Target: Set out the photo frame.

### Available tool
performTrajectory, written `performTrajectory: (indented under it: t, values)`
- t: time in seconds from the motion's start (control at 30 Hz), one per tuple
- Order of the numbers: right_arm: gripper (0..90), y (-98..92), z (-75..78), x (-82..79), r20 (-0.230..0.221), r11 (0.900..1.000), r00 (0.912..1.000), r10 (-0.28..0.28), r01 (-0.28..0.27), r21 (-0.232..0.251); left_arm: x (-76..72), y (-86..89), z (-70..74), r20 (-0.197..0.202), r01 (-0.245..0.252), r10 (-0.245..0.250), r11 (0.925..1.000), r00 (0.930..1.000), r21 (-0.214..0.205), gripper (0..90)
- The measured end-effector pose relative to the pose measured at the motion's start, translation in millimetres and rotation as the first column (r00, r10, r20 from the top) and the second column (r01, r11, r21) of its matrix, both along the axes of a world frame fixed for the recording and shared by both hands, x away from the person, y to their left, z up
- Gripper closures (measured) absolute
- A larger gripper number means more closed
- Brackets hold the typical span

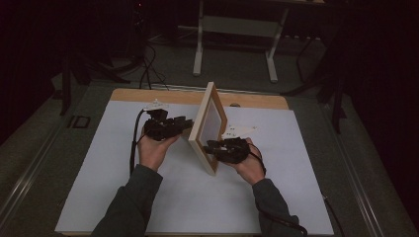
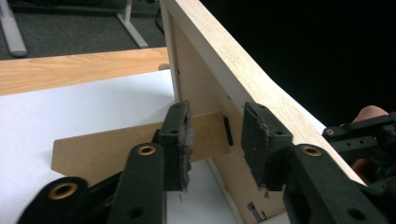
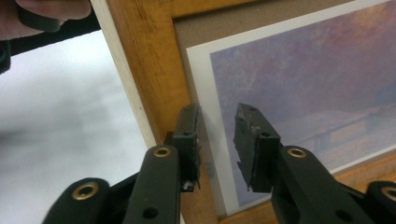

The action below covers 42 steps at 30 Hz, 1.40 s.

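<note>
The picture frame [image 1: 208,127] is standing upright mid-table on its rear prop, between the left gripper [image 1: 184,123] and right gripper [image 1: 211,146]. Both are gaping, gripping nothing. It is looking light, rigid and glass-fronted, so gripping the wooden border seems safest.

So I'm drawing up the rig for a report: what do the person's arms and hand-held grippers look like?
Both sleeves are dark grey-green. Each hand-held gripper, left and right, is black, with two flat, worn pads on chunky links that carry brass-ringed holes. A black cable trails from the left one, another from the right.
</note>
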State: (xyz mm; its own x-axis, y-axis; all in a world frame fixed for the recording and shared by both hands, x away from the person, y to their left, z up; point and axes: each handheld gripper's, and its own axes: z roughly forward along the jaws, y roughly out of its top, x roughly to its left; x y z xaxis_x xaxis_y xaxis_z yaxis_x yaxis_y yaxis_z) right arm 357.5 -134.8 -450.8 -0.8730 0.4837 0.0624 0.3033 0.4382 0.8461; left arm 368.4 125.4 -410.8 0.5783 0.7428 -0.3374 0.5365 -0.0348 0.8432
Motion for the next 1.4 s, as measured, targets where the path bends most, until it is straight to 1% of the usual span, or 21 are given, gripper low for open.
performTrajectory:
  t: [0.17, 0.23, 0.27, 0.33, 0.4, 0.5, 0.6, 0.67, 0.77, 0.83, 0.93, 1.0, 1.1, 1.2, 1.27, 1.33, 1.4]
  values:
    - [63.9, -5.0, 1.0, 1.4, -0.001, 0.9998, 0.9998, -0.018, 0.018, 0.004, -4.9, -0.9, 4.9, 0.01, 0.009, -0.008, 0.9999, 0.9999, -0.012, 55.2]
    - [62.8, -6.8, 1.3, 1.6, 0.001, 0.9997, 0.9997, -0.023, 0.023, 0.004, -7.9, -2.6, 7.3, 0.02, -0.001, 0.001, 0.9999, 0.9998, 0.01, 52.7]
    - [62.1, -7.9, 1.4, 1.7, 0.003, 0.9996, 0.9996, -0.027, 0.027, 0.005, -8.6, -2.5, 8.1, 0.022, 0.0, 0.0, 0.9999, 0.9998, 0.011, 51.1]
    - [61.0, -9.8, 1.2, 1.7, 0.007, 0.9993, 0.9993, -0.038, 0.038, 0.005, -10.4, -1.8, 9.8, 0.03, 0.001, -0.001, 1.0, 0.9995, 0.009, 48.9]
    - [60.1, -12.4, 0.3, 2.4, 0.008, 0.9986, 0.9987, -0.051, 0.051, 0.012, -12.1, -1.6, 11.8, 0.032, 0.008, -0.008, 0.9999, 0.9995, -0.009, 47.0]
    - [59.5, -15.4, -1.7, 3.1, -0.001, 0.9977, 0.9978, -0.066, 0.066, 0.015, -15.4, -3.2, 15.7, 0.044, 0.01, -0.009, 0.9999, 0.999, -0.006, 44.8]
    - [59.2, -17.4, -2.6, 3.2, -0.002, 0.9975, 0.9975, -0.07, 0.07, 0.005, -19.5, -7.1, 18.7, 0.053, 0.014, -0.013, 0.9999, 0.9985, -0.007, 41.4]
    - [59.0, -18.8, -2.5, 3.2, -0.003, 0.9973, 0.9974, -0.072, 0.072, 0.007, -23.1, -11.3, 19.1, 0.061, 0.025, -0.026, 0.9997, 0.9978, 0.008, 39.9]
    - [58.3, -20.5, -2.0, 3.3, -0.002, 0.9971, 0.9972, -0.075, 0.075, 0.01, -28.7, -20.4, 18.4, 0.07, 0.034, -0.037, 0.9984, 0.9968, 0.045, 36.4]
    - [58.1, -22.3, -1.8, 3.6, 0.001, 0.9968, 0.9968, -0.08, 0.08, 0.01, -31.7, -26.2, 17.9, 0.075, 0.04, -0.044, 0.9974, 0.9962, 0.061, 33.9]
    - [58.1, -25.5, -1.6, 4.0, 0.002, 0.9958, 0.996, -0.09, 0.09, 0.016, -34.4, -34.2, 16.2, 0.076, 0.049, -0.056, 0.9947, 0.9956, 0.091, 30.8]
    - [58.1, -27.5, -1.6, 4.4, 0.0, 0.9952, 0.9953, -0.097, 0.097, 0.016, -36.0, -38.6, 14.3, 0.075, 0.046, -0.055, 0.9927, 0.9957, 0.111, 29.6]
    - [58.1, -30.2, -1.4, 5.0, -0.003, 0.9941, 0.9942, -0.107, 0.107, 0.018, -37.9, -43.3, 10.3, 0.072, 0.039, -0.048, 0.9914, 0.9963, 0.125, 29.4]
    - [58.1, -32.9, -1.5, 5.8, 0.001, 0.9934, 0.9936, -0.113, 0.113, 0.018, -39.6, -47.9, 4.7, 0.077, 0.028, -0.04, 0.9876, 0.9962, 0.154, 30.7]
    - [58.1, -35.0, -1.3, 6.0, -0.002, 0.9928, 0.9929, -0.119, 0.119, 0.019, -40.8, -49.5, 1.6, 0.083, 0.019, -0.033, 0.9861, 0.9959, 0.165, 34.6]
    - [58.1, -36.5, -1.3, 6.1, -0.002, 0.9921, 0.9924, -0.123, 0.123, 0.021, -41.7, -49.9, -0.9, 0.079, 0.02, -0.033, 0.9864, 0.9963, 0.163, 39.7]
    - [57.7, -38.6, -1.6, 6.6, -0.002, 0.992, 0.9921, -0.125, 0.125, 0.018, -42.8, -50.2, -2.7, 0.076, 0.006, -0.019, 0.9841, 0.9969, 0.178, 45.0]
